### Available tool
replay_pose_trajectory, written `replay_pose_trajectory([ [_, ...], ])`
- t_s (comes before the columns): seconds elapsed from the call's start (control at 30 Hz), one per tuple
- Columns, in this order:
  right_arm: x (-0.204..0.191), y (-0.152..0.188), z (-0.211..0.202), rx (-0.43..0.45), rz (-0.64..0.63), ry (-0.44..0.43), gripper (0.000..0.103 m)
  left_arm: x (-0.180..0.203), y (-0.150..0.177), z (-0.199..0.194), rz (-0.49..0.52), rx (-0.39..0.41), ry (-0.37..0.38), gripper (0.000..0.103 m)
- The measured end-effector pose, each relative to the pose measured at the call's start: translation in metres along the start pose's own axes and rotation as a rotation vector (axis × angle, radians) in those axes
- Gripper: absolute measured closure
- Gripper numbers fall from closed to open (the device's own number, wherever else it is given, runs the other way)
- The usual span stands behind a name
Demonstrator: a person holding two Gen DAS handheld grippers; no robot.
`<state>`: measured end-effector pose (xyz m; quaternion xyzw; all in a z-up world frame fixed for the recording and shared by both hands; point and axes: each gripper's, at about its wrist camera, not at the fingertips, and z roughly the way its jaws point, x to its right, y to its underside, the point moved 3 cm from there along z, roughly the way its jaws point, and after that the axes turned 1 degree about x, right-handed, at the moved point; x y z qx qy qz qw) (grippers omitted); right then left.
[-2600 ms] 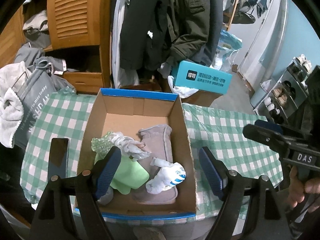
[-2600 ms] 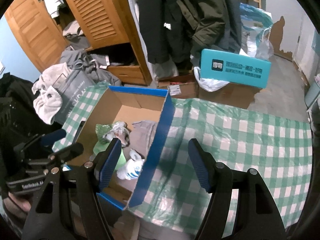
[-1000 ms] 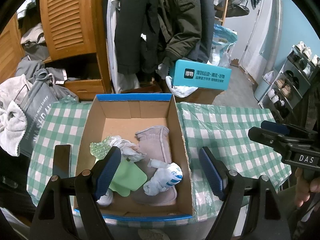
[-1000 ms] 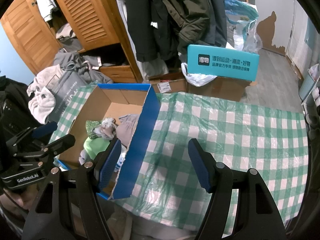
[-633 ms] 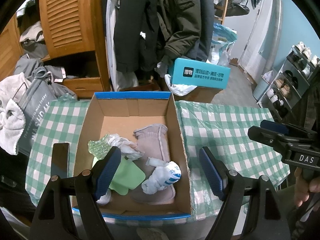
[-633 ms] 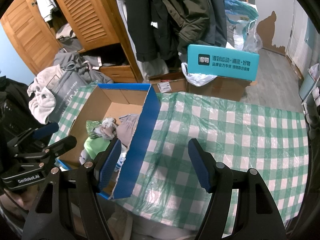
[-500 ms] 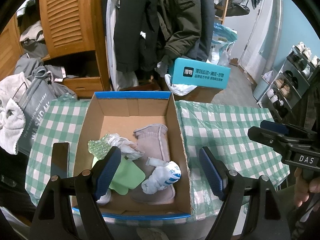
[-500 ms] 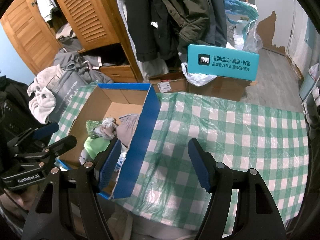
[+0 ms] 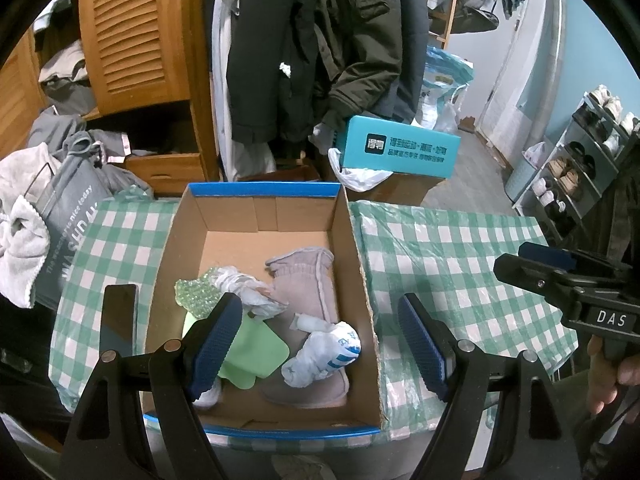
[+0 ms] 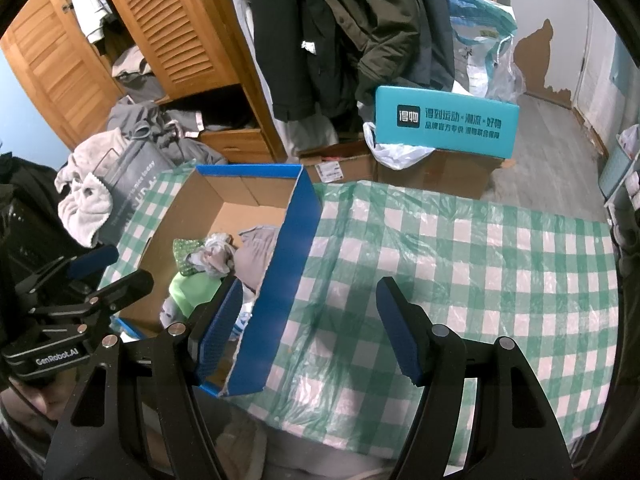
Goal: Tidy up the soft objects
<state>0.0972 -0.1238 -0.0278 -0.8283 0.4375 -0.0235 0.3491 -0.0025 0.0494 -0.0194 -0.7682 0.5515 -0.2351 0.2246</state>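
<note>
A blue-rimmed cardboard box (image 9: 264,191) stands on the green checked table (image 9: 448,248). In it lie a mauve knitted piece (image 9: 310,280), a white and blue sock (image 9: 324,354), a green pad (image 9: 254,352), a green beaded pouch (image 9: 196,290) and a crumpled grey-white cloth (image 9: 248,290). My left gripper (image 9: 320,340) is open and empty, held above the box's near end. My right gripper (image 10: 310,326) is open and empty, over the box's right wall (image 10: 288,264) and the table (image 10: 460,264). The pouch (image 10: 186,252), cloth (image 10: 216,254) and pad (image 10: 192,288) also show in the right wrist view.
A black phone (image 9: 118,314) lies on the table left of the box. A grey bag (image 9: 68,216) and towel (image 9: 22,240) sit at the table's left end. Behind are a teal box (image 9: 396,152), hanging coats (image 9: 320,40) and a wooden wardrobe (image 9: 132,40). A shoe rack (image 9: 576,164) stands right.
Both grippers have drawn back and up a little from the box over the last seconds. In the last half second nothing has visibly moved. Both stay open and empty.
</note>
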Motion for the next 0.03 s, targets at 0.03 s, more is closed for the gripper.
replay_pose_trajectory([
  [0.03,-0.0002,0.0007,-0.0002,0.0,0.0,0.0,0.034,0.0006,-0.0002,0.0,0.001,-0.001,0.001,0.021],
])
